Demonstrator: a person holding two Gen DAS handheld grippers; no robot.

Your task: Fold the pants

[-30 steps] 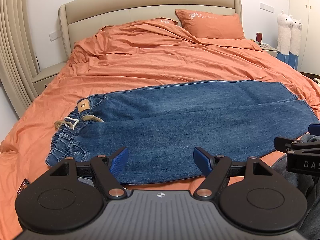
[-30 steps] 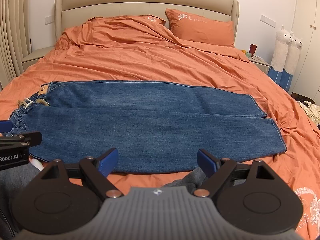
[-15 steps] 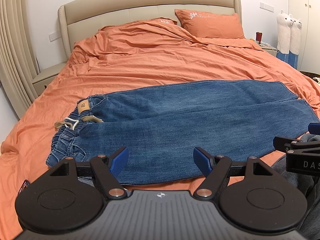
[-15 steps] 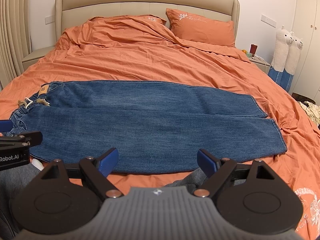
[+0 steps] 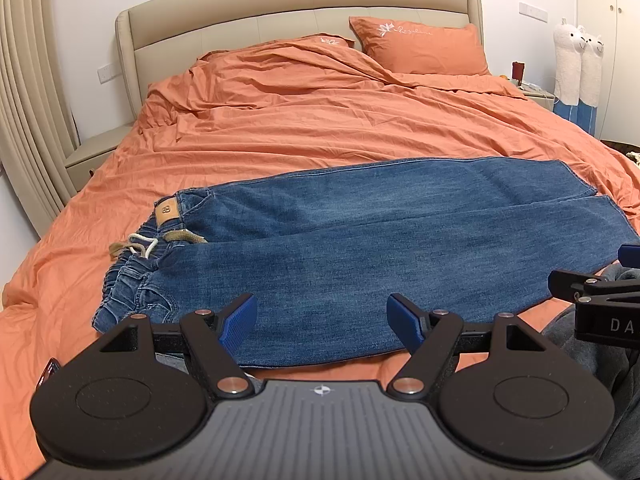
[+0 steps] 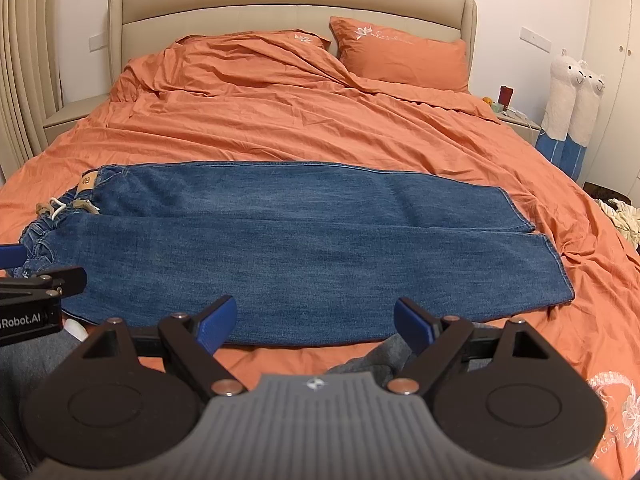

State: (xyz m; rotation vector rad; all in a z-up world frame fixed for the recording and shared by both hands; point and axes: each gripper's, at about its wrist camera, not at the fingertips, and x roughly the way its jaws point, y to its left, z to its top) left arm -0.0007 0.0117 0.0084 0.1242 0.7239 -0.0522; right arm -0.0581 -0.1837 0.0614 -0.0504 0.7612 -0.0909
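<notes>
Jeans lie flat across the near part of the bed, on the orange duvet, lengthwise left to right: waistband at the left, leg hems at the right. Both legs are side by side, the near one partly overlapping the far one along the middle seam. Tan leather patch and a cream drawstring show at the waist, which is bunched there. Left gripper hangs low over the near edge of the jeans, jaws spread wide, blue pads clear of the fabric, nothing between them. Right gripper is the same: wide apart, empty, just over the near edge further toward the hems. Each gripper shows at the edge of the other's view, left one just beside the waistband. Grey fabric sits below the right gripper, can't tell what it is. Background: beige headboard, orange pillow, two plush alpacas standing at the right wall, nightstand at the left.
</notes>
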